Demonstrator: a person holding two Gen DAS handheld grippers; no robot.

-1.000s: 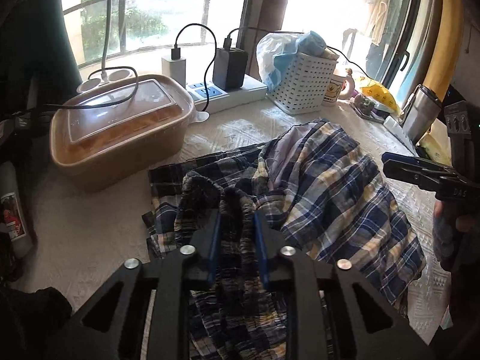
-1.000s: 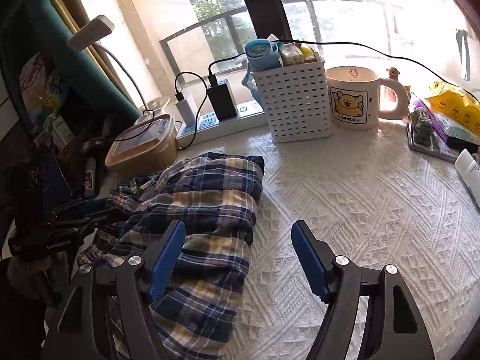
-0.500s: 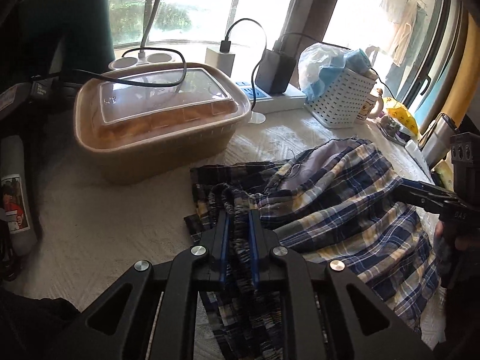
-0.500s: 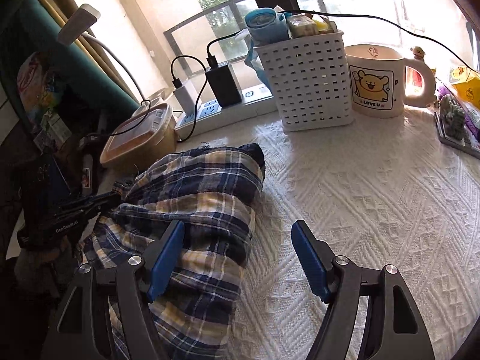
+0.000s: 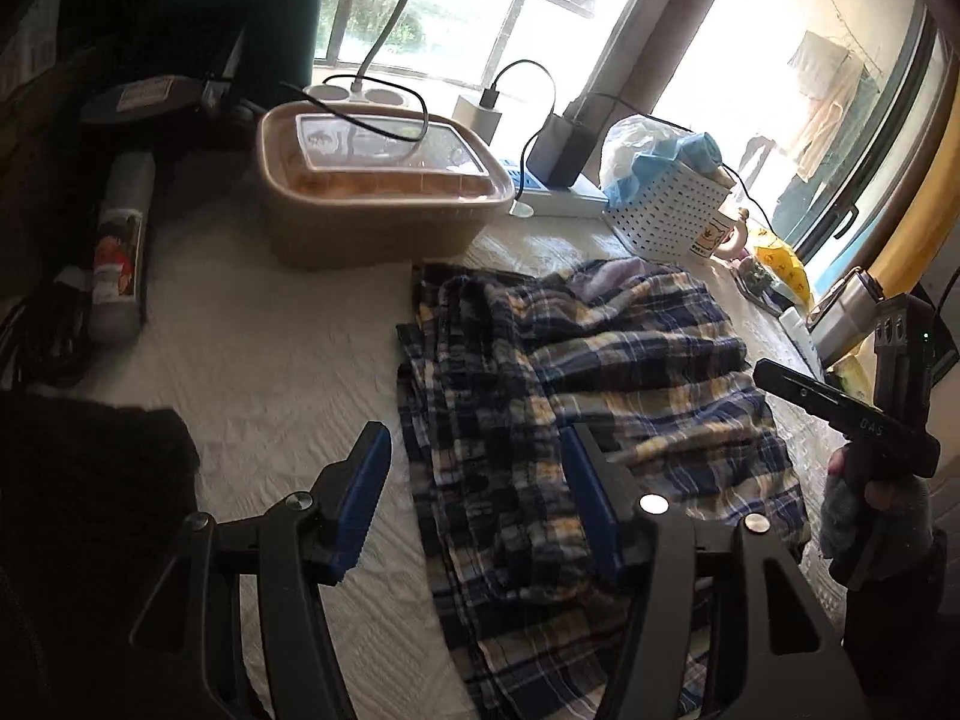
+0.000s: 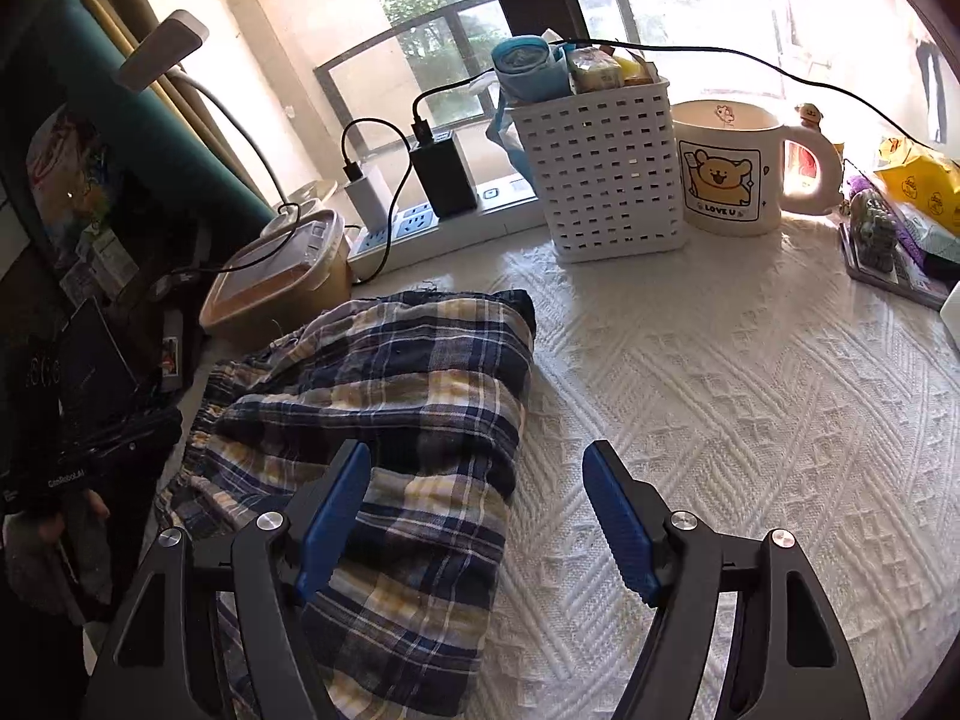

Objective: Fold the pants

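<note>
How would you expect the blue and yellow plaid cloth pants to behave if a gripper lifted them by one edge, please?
The blue and yellow plaid cloth pants would probably droop, since they already lie rumpled. The loose fold layers might slip open. They look thin, so likely light.

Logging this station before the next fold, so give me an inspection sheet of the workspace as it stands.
Surface: white textured tablecloth, no spills seen.
Job's things: plaid pants lying loosely folded and rumpled.
Clutter: lidded tan container, white basket, bear mug, spray can.
Grippers: left gripper open over the pants, holding nothing; right gripper open, one finger over the pants.
Cables: two chargers in the power strip; a cable crosses the container lid.
Surroundings: window with railing, desk lamp.
</note>
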